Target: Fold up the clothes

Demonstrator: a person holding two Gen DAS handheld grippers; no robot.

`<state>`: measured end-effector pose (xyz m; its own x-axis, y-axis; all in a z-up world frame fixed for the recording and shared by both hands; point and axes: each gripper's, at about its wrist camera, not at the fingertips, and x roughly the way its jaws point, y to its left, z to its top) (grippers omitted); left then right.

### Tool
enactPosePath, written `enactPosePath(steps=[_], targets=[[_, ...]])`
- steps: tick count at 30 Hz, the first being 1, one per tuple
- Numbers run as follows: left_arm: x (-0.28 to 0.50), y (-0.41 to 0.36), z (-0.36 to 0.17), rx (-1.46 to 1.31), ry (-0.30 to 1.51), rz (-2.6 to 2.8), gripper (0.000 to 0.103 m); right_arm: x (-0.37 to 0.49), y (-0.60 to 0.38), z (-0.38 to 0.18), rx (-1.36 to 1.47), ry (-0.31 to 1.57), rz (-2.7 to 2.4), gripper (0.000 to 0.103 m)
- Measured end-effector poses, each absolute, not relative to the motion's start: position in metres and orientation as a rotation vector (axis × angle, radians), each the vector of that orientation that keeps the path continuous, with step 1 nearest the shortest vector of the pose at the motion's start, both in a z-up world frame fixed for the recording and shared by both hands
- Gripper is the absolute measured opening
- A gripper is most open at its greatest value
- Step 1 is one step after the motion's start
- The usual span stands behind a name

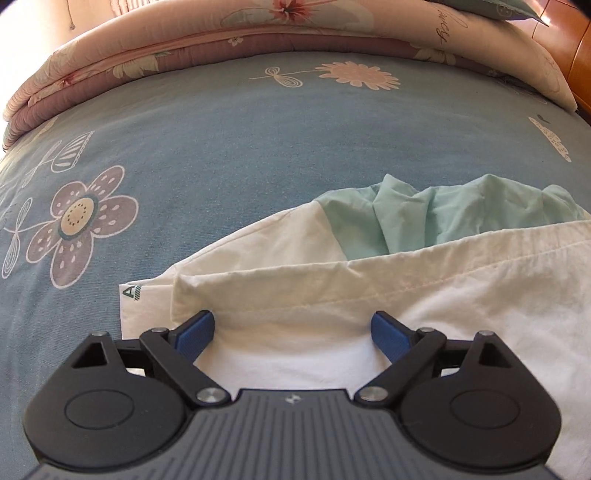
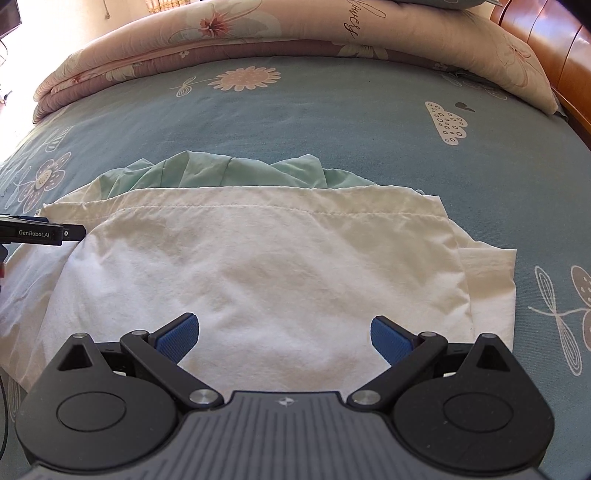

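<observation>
A white and mint-green garment (image 2: pixel 266 258) lies partly folded on the blue flowered bedsheet (image 2: pixel 332 122). Its white hem (image 1: pixel 332 280) is turned over and the green part (image 1: pixel 443 218) is bunched behind it. My left gripper (image 1: pixel 293 328) hovers open over the garment's left end near the hem, with white cloth below its blue pads (image 1: pixel 199 328) and nothing pinched. My right gripper (image 2: pixel 284 332) stands open over the white middle of the garment. The left gripper's black side (image 2: pixel 40 233) shows at the left edge of the right wrist view.
A folded pink flowered quilt (image 2: pixel 229 33) lies along the far side of the bed. A wooden headboard (image 2: pixel 546 48) rises at the far right. A small printed tag (image 1: pixel 132 294) pokes out at the garment's left corner. Bare sheet (image 1: pixel 184 155) stretches left of and beyond the garment.
</observation>
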<state>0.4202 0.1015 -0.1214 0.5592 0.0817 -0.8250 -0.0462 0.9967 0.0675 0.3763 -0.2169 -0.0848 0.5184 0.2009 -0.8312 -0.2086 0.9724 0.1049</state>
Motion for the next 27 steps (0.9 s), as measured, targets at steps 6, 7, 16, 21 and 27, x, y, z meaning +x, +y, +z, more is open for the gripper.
enactPosePath(steps=[6,7,16,21,27], targets=[[0.390,0.090,-0.087,-0.009,0.935,0.011,0.091,0.370,-0.206,-0.076,0.003,1.001,0.280,0.101],[0.386,0.088,-0.085,-0.009,0.938,0.002,0.091,0.370,-0.201,-0.076,0.002,1.003,0.294,0.101],[0.369,0.088,-0.115,-0.070,1.006,-0.003,0.094,0.367,-0.163,-0.104,-0.085,1.065,0.357,0.103],[0.362,0.094,-0.102,-0.123,1.013,-0.004,0.094,0.373,-0.165,-0.109,-0.075,1.098,0.366,0.103],[0.334,0.086,-0.105,-0.100,1.053,-0.044,0.094,0.376,-0.161,-0.113,-0.089,1.114,0.340,0.103]])
